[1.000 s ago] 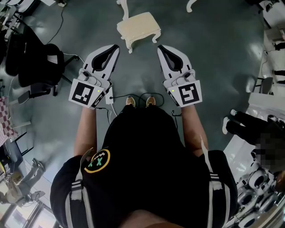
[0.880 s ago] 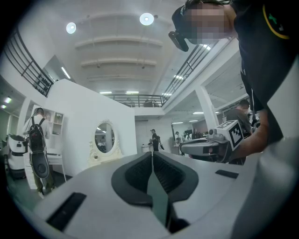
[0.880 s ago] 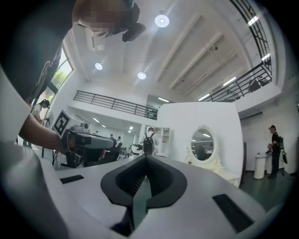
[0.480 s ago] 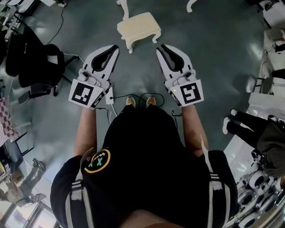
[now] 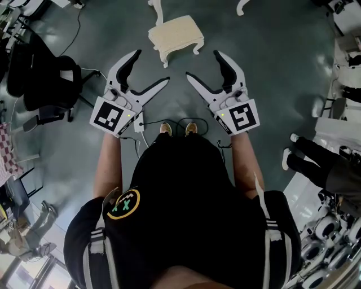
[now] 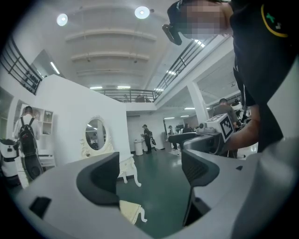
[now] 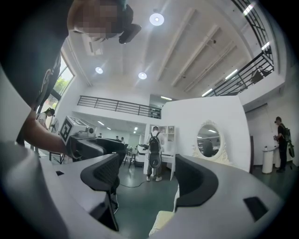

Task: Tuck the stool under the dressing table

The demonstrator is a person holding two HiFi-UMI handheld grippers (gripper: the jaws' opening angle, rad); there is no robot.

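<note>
A cream stool with curved legs stands on the green floor ahead of me. Both grippers hang short of it and touch nothing. My left gripper is open and its jaws have just been opening, with nothing between them. My right gripper is open too, its jaws also just spread and empty. Two white dressing table legs show at the top edge. The left gripper view shows the stool low down and the dressing table's oval mirror beyond. Past the right gripper lie the stool and mirror.
A black office chair stands at the left. A cable lies on the floor by my feet. White equipment crowds the right side. A person with a backpack stands at a white desk left of the dressing table.
Both grippers were shut a second ago and now stand wide open. The hands have hardly moved, and the stool has stayed where it was.
</note>
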